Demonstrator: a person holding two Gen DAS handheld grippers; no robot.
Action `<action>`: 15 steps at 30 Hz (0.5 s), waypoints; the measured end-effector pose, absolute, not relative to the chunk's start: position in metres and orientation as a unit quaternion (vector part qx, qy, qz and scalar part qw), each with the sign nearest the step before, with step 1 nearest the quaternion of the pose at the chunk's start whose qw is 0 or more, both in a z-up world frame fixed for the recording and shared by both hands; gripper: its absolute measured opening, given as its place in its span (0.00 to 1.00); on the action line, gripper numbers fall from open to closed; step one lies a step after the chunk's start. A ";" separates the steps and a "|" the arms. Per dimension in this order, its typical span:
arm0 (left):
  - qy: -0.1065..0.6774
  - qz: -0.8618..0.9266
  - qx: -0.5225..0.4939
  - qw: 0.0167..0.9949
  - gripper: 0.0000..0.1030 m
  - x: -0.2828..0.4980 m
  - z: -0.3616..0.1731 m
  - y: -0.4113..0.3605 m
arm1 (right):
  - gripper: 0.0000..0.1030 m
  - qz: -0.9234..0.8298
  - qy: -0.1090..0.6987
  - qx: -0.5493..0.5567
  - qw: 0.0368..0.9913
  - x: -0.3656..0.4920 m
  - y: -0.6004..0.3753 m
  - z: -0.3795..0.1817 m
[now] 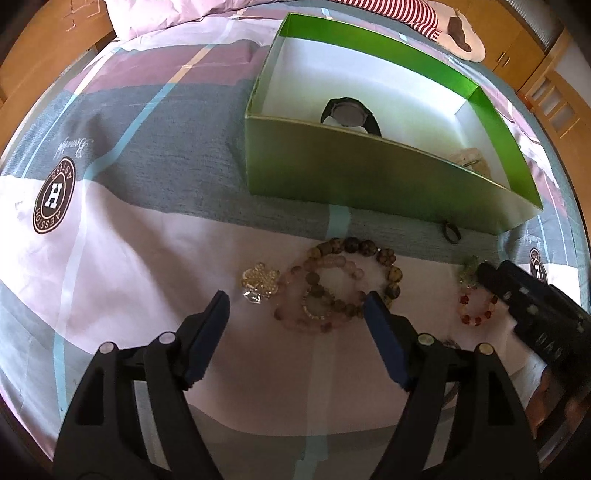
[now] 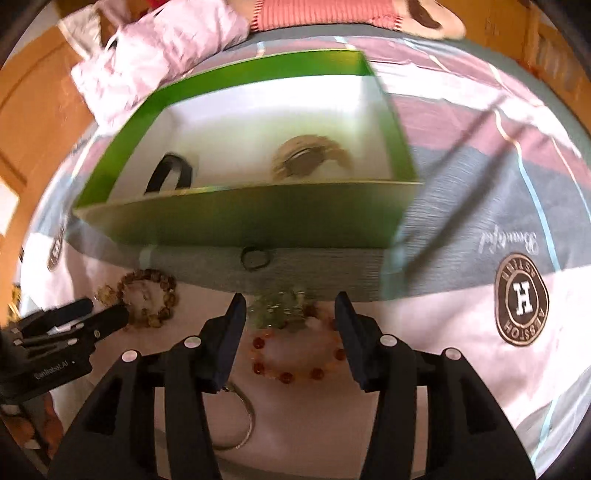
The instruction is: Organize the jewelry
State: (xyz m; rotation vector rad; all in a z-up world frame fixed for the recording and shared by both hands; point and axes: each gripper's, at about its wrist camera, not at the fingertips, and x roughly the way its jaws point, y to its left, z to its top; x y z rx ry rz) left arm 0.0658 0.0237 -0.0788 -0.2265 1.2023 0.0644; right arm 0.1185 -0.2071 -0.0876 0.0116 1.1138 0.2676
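A green box (image 1: 369, 173) with a white inside lies on the bed and holds a black watch (image 1: 349, 114) and a pale beaded bracelet (image 2: 310, 157). My left gripper (image 1: 297, 308) is open and empty, just above a pile of brown and pink bead bracelets (image 1: 354, 280) with a small ring (image 1: 314, 306) and a gold flower brooch (image 1: 260, 280). My right gripper (image 2: 291, 306) is open and empty over a red-orange bead bracelet (image 2: 295, 354) and a green bead piece (image 2: 277, 306). A silver bangle (image 2: 240, 417) lies below it.
A small dark ring (image 1: 451, 232) lies against the box's near wall. The bedsheet (image 1: 110, 295) is pink, grey and white with round logo patches. A pink pillow (image 2: 155, 48) and a striped plush toy (image 1: 406, 11) lie beyond the box. Wooden furniture (image 1: 546, 85) lines the far side.
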 end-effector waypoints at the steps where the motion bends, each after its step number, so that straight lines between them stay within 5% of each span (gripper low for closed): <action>1: 0.563 0.031 -0.106 0.819 0.74 0.066 -0.079 0.024 | 0.45 0.130 0.526 -0.003 0.841 0.118 -0.204 -0.089; 2: 0.562 0.032 -0.103 0.820 0.74 0.067 -0.079 0.024 | 0.28 0.133 0.525 -0.014 0.841 0.116 -0.198 -0.092; 7: 0.566 0.036 -0.104 0.817 0.74 0.074 -0.081 0.025 | 0.07 0.148 0.511 -0.046 0.846 0.109 -0.189 -0.092; 15: 0.573 0.036 -0.088 0.814 0.76 0.080 -0.085 0.017 | 0.01 0.151 0.487 -0.014 0.860 0.100 -0.204 -0.069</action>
